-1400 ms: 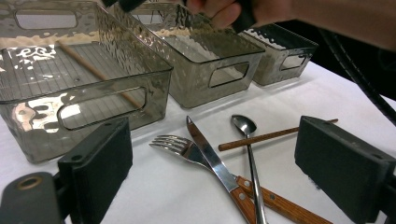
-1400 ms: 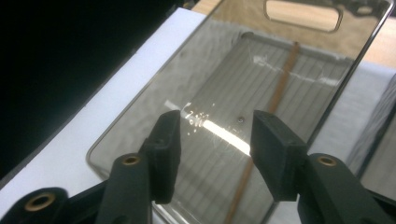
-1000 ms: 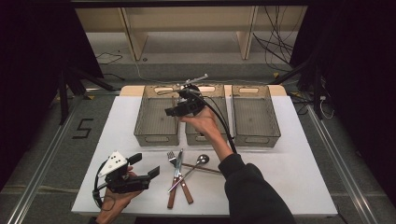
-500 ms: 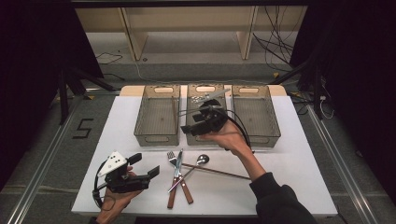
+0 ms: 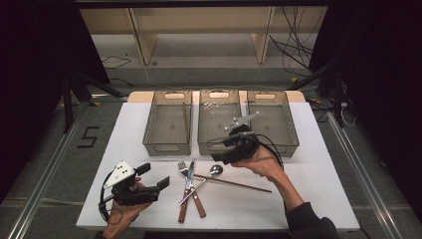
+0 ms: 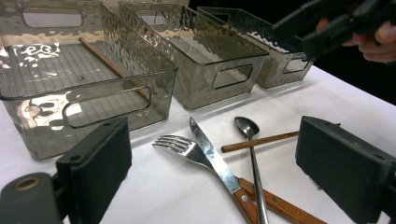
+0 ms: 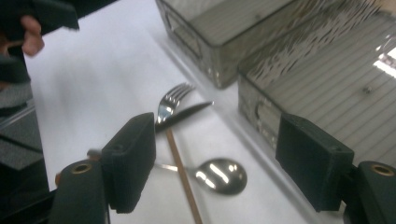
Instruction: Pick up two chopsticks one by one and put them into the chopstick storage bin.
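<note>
White table: spoon (image 7: 219, 175) lies between, just below, empty right tongs (image 7: 219, 163).

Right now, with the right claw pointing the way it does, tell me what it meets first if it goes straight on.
Most likely the spoon: its bowl lies on the table between the open right claw jaws, beside the chopstick. Depth is unclear, so the chopstick could come first.

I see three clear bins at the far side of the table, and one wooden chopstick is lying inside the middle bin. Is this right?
Not quite. The three clear bins are there, but the chopstick inside lies in the left bin, not the middle bin. The left gripper view shows it slanting across that bin's floor; the high view shows it faintly too.
</note>
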Action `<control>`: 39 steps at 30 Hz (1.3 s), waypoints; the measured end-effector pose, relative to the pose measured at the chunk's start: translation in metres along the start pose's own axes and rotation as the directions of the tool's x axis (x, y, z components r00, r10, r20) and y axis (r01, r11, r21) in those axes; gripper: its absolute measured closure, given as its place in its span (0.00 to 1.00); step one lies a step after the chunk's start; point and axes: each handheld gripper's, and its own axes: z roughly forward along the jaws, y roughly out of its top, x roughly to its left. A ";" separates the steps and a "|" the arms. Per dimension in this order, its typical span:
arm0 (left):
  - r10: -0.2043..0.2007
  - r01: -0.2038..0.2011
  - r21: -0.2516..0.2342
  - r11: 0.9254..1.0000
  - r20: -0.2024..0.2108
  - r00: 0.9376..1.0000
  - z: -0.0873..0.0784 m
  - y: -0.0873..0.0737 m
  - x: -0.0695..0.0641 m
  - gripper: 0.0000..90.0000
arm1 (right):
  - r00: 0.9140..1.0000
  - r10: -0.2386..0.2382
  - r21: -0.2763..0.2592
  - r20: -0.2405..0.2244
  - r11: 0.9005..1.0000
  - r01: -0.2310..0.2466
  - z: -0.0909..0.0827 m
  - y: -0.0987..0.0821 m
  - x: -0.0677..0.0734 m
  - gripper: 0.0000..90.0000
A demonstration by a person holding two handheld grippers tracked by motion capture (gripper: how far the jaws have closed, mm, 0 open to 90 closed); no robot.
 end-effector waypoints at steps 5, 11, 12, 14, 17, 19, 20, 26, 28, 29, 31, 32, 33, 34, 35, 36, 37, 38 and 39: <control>-0.002 0.002 -0.001 1.000 -0.001 1.000 0.000 0.000 0.000 0.11 | 1.000 -0.014 0.040 0.015 0.999 0.013 0.002 -0.016 -0.001 0.34; -0.004 0.004 -0.001 1.000 -0.001 1.000 0.000 0.000 0.001 0.11 | 1.000 -0.018 0.100 0.023 0.995 0.015 0.007 -0.038 -0.002 0.34; -0.003 0.003 -0.002 1.000 -0.001 1.000 0.000 0.000 0.001 0.11 | 1.000 -0.018 0.106 0.020 0.994 0.015 0.007 -0.042 -0.002 0.34; -0.002 0.002 -0.001 1.000 0.001 1.000 0.000 0.000 0.000 0.11 | 0.999 -0.028 0.122 0.029 0.992 0.024 0.008 -0.048 -0.001 0.34; -0.001 0.001 0.004 1.000 0.000 1.000 0.000 0.000 0.000 0.11 | 0.999 -0.028 0.130 0.034 0.991 0.023 0.007 -0.056 -0.001 0.34; -0.003 0.003 0.001 1.000 0.000 1.000 0.000 0.000 0.000 0.11 | 0.999 -0.025 0.134 0.037 0.991 0.020 0.007 -0.060 -0.002 0.34; 0.000 0.000 0.001 1.000 0.002 1.000 0.000 0.000 0.000 0.11 | 0.999 -0.029 0.140 0.041 0.990 0.024 0.007 -0.061 -0.002 0.34; 0.007 -0.007 0.004 1.000 0.002 1.000 0.000 0.000 0.000 0.11 | 0.998 -0.041 0.183 0.042 0.983 0.032 0.008 -0.067 -0.002 0.33; 0.004 -0.004 0.000 1.000 0.004 1.000 0.000 0.000 0.000 0.11 | 0.998 -0.041 0.204 0.045 0.979 0.031 0.009 -0.070 -0.003 0.32; 0.004 -0.004 0.000 1.000 0.004 1.000 0.000 0.000 0.000 0.11 | 0.998 -0.043 0.214 0.047 0.976 0.032 0.010 -0.071 -0.003 0.32; 0.005 -0.005 0.002 1.000 0.004 1.000 0.001 0.001 0.000 0.11 | 0.997 -0.051 0.233 0.054 0.972 0.037 0.012 -0.074 -0.003 0.31; 0.006 -0.006 0.003 1.000 0.004 1.000 0.001 0.001 0.000 0.11 | 0.997 -0.051 0.244 0.055 0.969 0.036 0.012 -0.075 -0.003 0.31; 0.010 -0.010 0.005 1.000 0.004 1.000 0.001 0.001 0.000 0.11 | 0.997 -0.055 0.251 0.055 0.967 0.040 0.013 -0.075 -0.003 0.31; 0.012 -0.012 0.005 1.000 0.004 1.000 0.001 0.001 -0.001 0.11 | 0.997 -0.056 0.257 0.058 0.966 0.040 0.013 -0.076 -0.003 0.31; 0.012 -0.012 0.006 1.000 0.003 1.000 0.001 0.001 -0.001 0.11 | 0.997 -0.059 0.258 0.058 0.965 0.042 0.014 -0.077 -0.003 0.31; 0.012 -0.012 0.006 1.000 0.004 1.000 0.001 0.001 -0.001 0.11 | 0.996 -0.060 0.262 0.059 0.964 0.043 0.015 -0.077 -0.003 0.31; 0.013 -0.014 0.006 1.000 0.004 1.000 0.001 0.001 -0.001 0.11 | 0.996 -0.064 0.268 0.059 0.962 0.046 0.016 -0.078 -0.003 0.31; 0.013 -0.013 0.006 1.000 0.003 1.000 0.001 0.001 -0.001 0.11 | 0.996 -0.065 0.279 0.060 0.959 0.045 0.016 -0.078 -0.002 0.31; 0.014 -0.014 0.006 1.000 0.003 1.000 0.000 0.001 -0.001 0.11 | 0.996 -0.067 0.288 0.062 0.957 0.046 0.017 -0.079 -0.002 0.31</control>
